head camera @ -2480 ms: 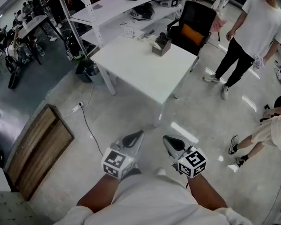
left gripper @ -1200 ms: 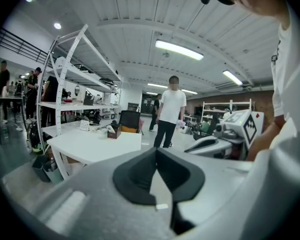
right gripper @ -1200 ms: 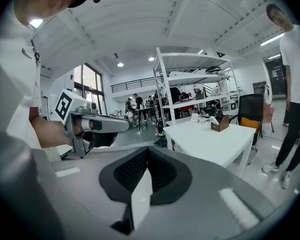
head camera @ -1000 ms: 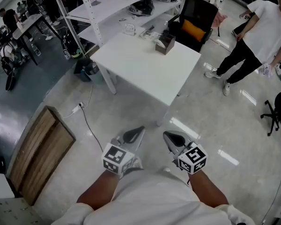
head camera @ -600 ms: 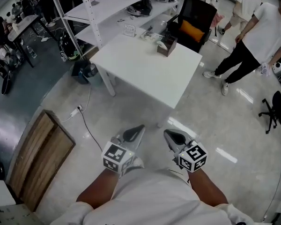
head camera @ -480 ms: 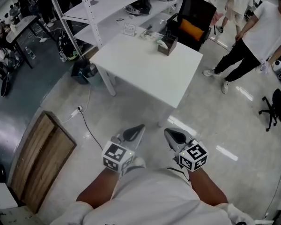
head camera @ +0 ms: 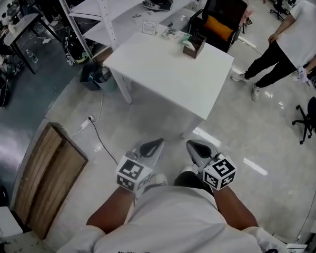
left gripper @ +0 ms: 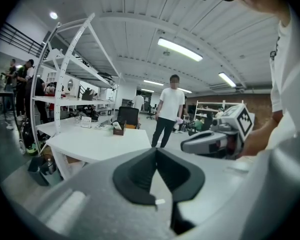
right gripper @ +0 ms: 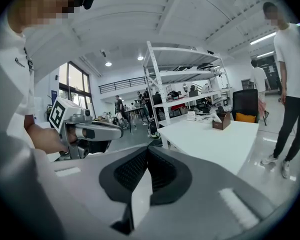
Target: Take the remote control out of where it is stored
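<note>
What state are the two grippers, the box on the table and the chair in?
left gripper: fingers shut, nothing between them.
right gripper: fingers shut, nothing between them.
brown box: upright near the white table's far edge, open-topped, untouched.
black chair: unoccupied, orange cushion in it.

A white table point(head camera: 168, 78) stands near a black chair point(head camera: 226, 7), apparently orange-cushioned, beside shelving point(head camera: 124, 28).

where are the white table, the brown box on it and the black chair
white table point(head camera: 163, 75): head view, bare middle of its top
brown box point(head camera: 195, 48): head view, its near side wall
black chair point(head camera: 221, 8): head view, its backrest above the orange cushion
</note>
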